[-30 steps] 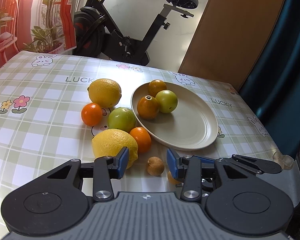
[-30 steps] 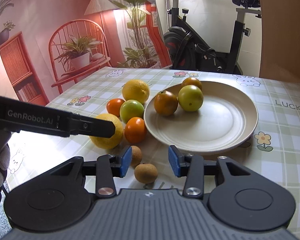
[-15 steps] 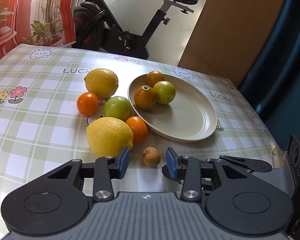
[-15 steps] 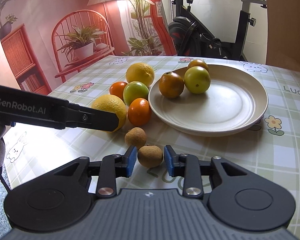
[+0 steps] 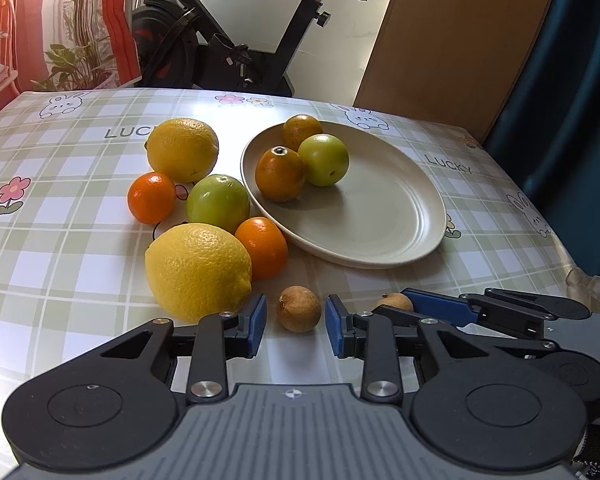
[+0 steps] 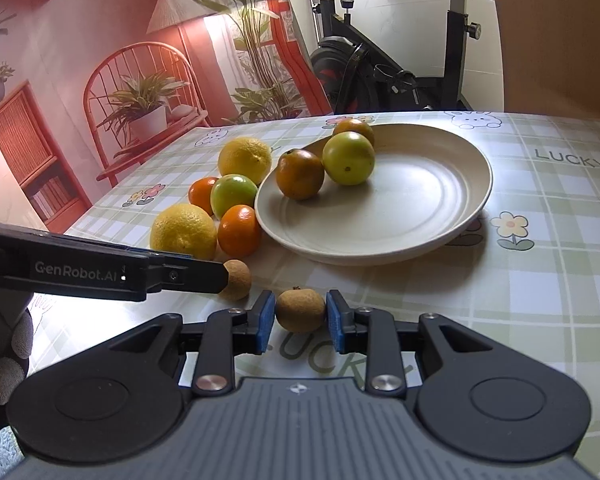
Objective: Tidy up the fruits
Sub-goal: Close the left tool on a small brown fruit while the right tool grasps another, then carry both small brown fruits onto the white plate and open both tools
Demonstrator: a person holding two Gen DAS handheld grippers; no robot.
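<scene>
The right gripper (image 6: 300, 314) pinched one longan (image 6: 300, 309); the left gripper (image 5: 296, 316) was closing around another longan (image 5: 299, 309), near the table edge (image 5: 568, 256).

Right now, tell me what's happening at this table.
A person is sorting fruit with a gripper in each hand. The right gripper is shut on a small brown fruit still down at the tablecloth. The left gripper is closing around a second brown fruit, its fingers not yet touching it. Three fruits already sit on the plate; two lemons, two oranges and a green fruit lie beside it.
</scene>
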